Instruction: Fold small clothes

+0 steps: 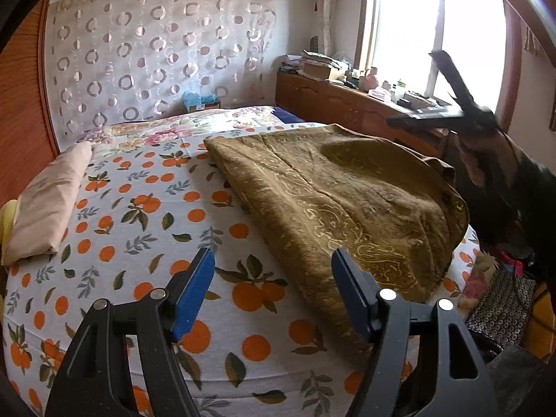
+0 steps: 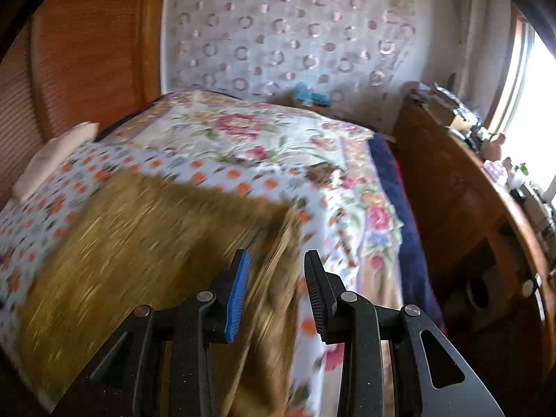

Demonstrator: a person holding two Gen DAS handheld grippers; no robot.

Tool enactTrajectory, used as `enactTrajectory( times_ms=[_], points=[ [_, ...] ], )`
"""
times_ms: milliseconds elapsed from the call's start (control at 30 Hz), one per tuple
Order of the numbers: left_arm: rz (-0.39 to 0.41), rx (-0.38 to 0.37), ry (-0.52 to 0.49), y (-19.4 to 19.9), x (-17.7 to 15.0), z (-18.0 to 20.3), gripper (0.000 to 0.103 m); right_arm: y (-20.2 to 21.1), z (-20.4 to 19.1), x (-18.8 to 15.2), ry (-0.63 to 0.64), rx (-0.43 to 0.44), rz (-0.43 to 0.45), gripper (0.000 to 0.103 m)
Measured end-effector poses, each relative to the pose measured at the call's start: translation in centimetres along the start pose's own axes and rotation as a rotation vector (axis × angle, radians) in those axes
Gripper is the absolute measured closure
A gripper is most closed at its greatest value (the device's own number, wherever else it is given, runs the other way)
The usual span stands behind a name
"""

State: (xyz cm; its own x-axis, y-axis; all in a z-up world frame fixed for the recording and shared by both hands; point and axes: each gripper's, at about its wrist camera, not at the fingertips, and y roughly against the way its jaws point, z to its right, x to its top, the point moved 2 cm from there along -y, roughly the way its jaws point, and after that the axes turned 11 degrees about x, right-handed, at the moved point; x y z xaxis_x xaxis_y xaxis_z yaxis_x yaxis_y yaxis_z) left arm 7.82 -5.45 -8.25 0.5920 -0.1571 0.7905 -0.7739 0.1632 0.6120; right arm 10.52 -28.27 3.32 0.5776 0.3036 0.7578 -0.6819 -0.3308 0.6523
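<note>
An olive-gold patterned garment (image 1: 347, 191) lies spread on the bed, partly folded, with its right edge raised. My left gripper (image 1: 272, 260) is open and empty, hovering above the orange-print sheet at the garment's near left edge. My right gripper shows in the left wrist view (image 1: 448, 100) as a dark blurred shape above the garment's far right edge. In the right wrist view my right gripper (image 2: 277, 260) is open, with nothing between its pads, just above the garment's right edge (image 2: 274, 243). That view is motion-blurred.
The bed has an orange-print sheet (image 1: 139, 208) and a floral quilt (image 2: 243, 132) at the back. A folded pink cloth (image 1: 48, 201) lies at the left. A wooden cabinet (image 1: 347, 104) with clutter stands under the window on the right. Dark patterned clothes (image 1: 500, 305) lie off the bed's right side.
</note>
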Motion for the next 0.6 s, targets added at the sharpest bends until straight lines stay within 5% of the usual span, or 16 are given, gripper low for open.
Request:
enactTrajectory(
  times_ms=[267,600],
  points=[
    [-0.014,-0.016,-0.029,-0.3,-0.2,1.5,0.032,3.6,-0.1,-6.7,-0.045,0.053,-0.047,0.069],
    [-0.026,-0.016,-0.030,-0.5,-0.3,1.7,0.032,2.4,1.0,-8.4,-0.077,0.102,-0.100,0.069]
  ],
)
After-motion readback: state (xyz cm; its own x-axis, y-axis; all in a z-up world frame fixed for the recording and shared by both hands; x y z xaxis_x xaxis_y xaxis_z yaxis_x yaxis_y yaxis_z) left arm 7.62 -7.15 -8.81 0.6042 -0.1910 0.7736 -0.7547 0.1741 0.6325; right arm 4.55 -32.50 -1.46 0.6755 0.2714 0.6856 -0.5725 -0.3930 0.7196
